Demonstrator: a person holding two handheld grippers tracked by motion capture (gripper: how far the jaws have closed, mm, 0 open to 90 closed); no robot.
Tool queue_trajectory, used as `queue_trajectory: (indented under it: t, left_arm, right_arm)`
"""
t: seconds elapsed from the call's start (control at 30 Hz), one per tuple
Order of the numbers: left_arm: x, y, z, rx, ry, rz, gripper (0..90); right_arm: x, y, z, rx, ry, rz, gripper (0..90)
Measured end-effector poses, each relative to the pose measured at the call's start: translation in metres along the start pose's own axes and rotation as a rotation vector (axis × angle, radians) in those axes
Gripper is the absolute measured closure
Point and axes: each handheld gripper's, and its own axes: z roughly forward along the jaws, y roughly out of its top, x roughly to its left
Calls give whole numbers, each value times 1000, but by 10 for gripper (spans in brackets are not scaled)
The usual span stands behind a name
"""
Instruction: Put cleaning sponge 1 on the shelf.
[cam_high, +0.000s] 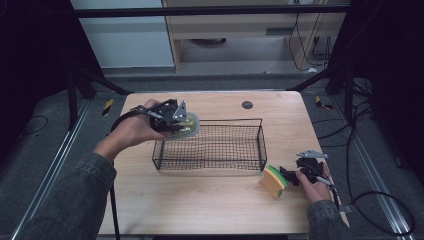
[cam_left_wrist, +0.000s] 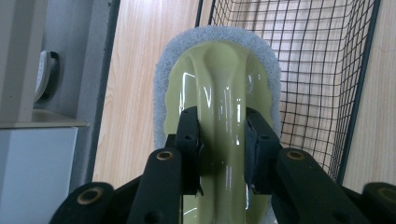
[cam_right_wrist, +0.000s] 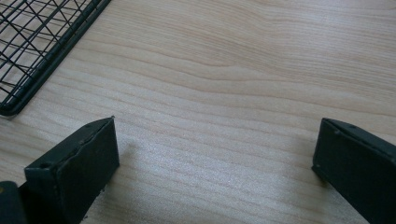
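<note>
Yellow-green scrubber (cam_left_wrist: 219, 93) pinched in the left hand-held gripper (cam_left_wrist: 222, 140) | wire basket (cam_left_wrist: 322, 70) just beyond it | right hand-held gripper (cam_right_wrist: 215, 154) wide open, empty, over the counter (cam_right_wrist: 233, 70)

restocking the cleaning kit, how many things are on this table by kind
scrubber with green handle: 1, held in the left gripper at the basket's corner
sponge: 1
wire basket: 1
total: 3
</note>
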Motion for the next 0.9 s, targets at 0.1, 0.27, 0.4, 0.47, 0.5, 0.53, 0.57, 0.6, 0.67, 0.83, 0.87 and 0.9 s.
queue_trajectory:
  t: [0.1,0.27,0.4,0.47,0.5,0.53,0.57,0.6,0.67,0.83,0.87,0.9]
  left_arm:
    - [-1,0,2,7,-3,8,705]
    - [-2,-1,5,19,-1,19,705]
    - [-1,-2,8,15,-2,22,705]
    - [-1,-3,9,19,-4,22,705]
    - [-1,-3,10,21,-9,22,705]
    - [-2,-3,11,19,-11,25,705]
    - [-2,-4,11,17,-12,25,705]
    - [-2,-4,11,15,-13,26,705]
    - [-2,-4,11,13,-13,27,705]
    - [-5,-6,13,13,-29,30,705]
    - [-5,-6,14,13,-29,31,705]
    - [-6,-7,15,15,-32,28,705]
  right_arm:
    - [0,0,0,0,0,0,6]
    - [0,0,0,0,-1,0,6]
    - [0,0,0,0,-1,0,6]
    - [0,0,0,0,0,0,6]
    - [0,0,0,0,0,0,6]
    - [0,0,0,0,0,0,6]
    - [0,0,0,0,0,0,6]
    - [0,0,0,0,0,0,6]
    - [0,0,0,0,0,0,6]
    - [0,0,0,0,-1,0,6]
    - [0,0,0,1,1,4,6]
    - [0,0,0,1,1,2,6]
